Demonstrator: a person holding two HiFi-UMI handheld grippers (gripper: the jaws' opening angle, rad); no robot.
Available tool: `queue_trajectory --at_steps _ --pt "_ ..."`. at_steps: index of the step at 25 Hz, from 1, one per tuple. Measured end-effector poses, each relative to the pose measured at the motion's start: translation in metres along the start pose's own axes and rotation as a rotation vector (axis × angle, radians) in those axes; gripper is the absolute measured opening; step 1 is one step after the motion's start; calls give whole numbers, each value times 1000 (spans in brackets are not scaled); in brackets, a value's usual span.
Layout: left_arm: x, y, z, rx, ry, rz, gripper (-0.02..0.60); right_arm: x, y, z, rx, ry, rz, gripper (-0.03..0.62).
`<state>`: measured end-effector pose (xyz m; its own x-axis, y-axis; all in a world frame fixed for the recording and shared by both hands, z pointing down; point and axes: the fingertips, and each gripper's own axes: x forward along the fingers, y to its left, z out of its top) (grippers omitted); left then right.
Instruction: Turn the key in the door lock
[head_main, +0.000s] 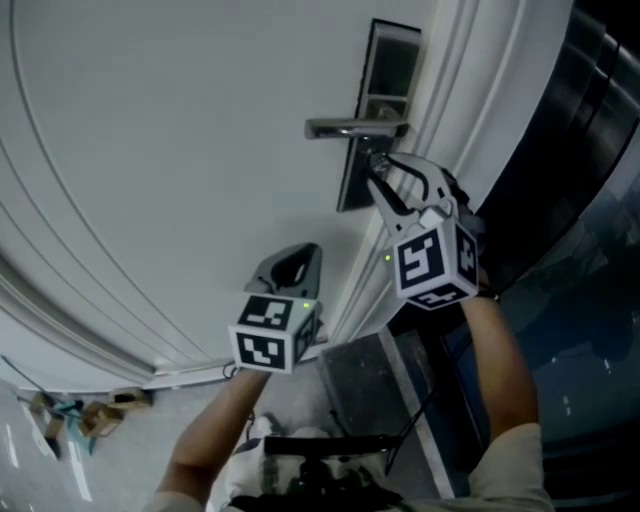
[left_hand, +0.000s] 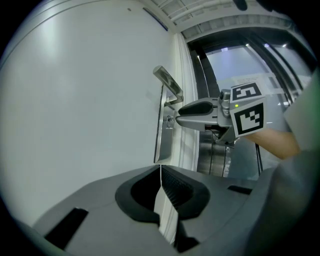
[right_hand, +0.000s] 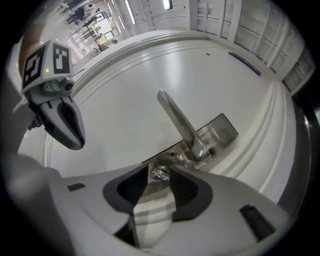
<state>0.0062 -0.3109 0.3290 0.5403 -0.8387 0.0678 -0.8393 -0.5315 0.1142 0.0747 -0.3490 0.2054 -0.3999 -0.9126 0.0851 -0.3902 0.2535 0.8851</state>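
A small silver key (right_hand: 159, 174) sits in the lock of the steel lock plate (right_hand: 220, 131), just under the lever handle (right_hand: 179, 120) on the white door (head_main: 180, 150). My right gripper (right_hand: 160, 169) is open, and the key lies between its fingertips with a gap on each side. In the head view, the right gripper (head_main: 378, 182) points at the plate (head_main: 385, 70) below the handle (head_main: 352, 128). My left gripper (head_main: 298, 258) hangs lower and to the left, off the door, shut on nothing (left_hand: 160, 172). The left gripper view also shows the right gripper (left_hand: 196, 112) at the plate (left_hand: 163, 131).
The white door frame (head_main: 450, 110) runs right beside the lock, with a dark opening (head_main: 570, 170) past it. A dark mat (head_main: 362, 385) lies on the floor below. Scraps of litter (head_main: 75, 415) lie at the door's foot on the left.
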Motion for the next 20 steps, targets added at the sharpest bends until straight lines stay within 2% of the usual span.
queue_trajectory --at_steps 3,7,9,12,16,20 --pt "1 0 0 -1 1 -3 20 2 2 -3 -97 29 -6 147" --pt "2 -2 -1 -4 2 -8 20 12 6 -11 -329 95 -41 147" --pt "2 -1 0 -4 1 -7 20 18 5 -16 -408 126 -56 146" --pt "0 2 0 -5 -1 -1 20 22 2 -17 -477 136 -81 97" --pt "0 4 -1 -9 1 0 20 23 2 -16 -515 131 -85 84" --pt "3 1 -3 -13 5 -8 20 24 1 -15 -436 121 -76 84"
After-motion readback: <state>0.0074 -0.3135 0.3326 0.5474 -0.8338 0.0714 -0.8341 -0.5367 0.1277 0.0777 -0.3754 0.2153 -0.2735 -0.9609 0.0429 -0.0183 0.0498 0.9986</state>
